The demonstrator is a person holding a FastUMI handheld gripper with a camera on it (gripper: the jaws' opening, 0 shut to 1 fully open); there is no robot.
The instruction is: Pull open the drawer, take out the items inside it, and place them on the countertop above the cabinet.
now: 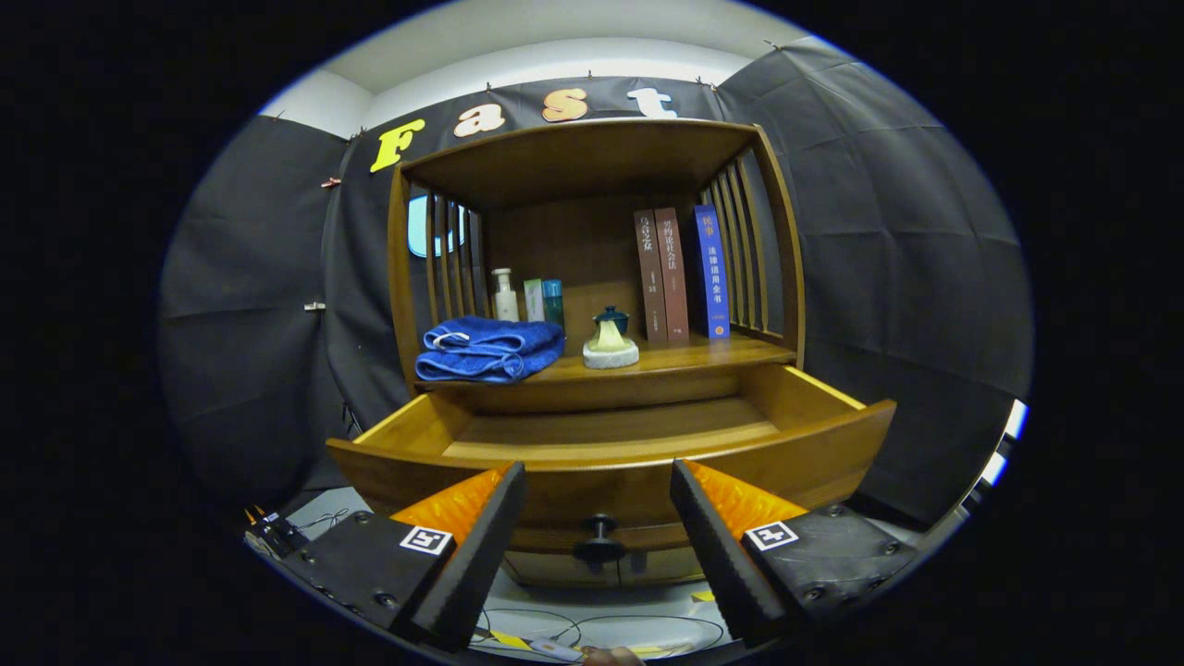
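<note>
The wooden cabinet's drawer [610, 462] is pulled out toward me, and the part of its inside that I can see is bare wood. Its dark round knob [599, 532] sits on the drawer front, between my fingers and a little beyond them. My gripper [599, 481] is open with nothing between its fingers. On the countertop [684, 356] above the drawer lie a folded blue towel [488, 350] at the left and a small white dish with a dark blue lidded pot [610, 340] in the middle.
Small bottles [527, 298] stand behind the towel. Three upright books [683, 275] lean at the right of the shelf. Slatted wooden sides [740, 245] and a wooden top enclose the countertop. Cables [601, 634] lie on the pale floor below the drawer.
</note>
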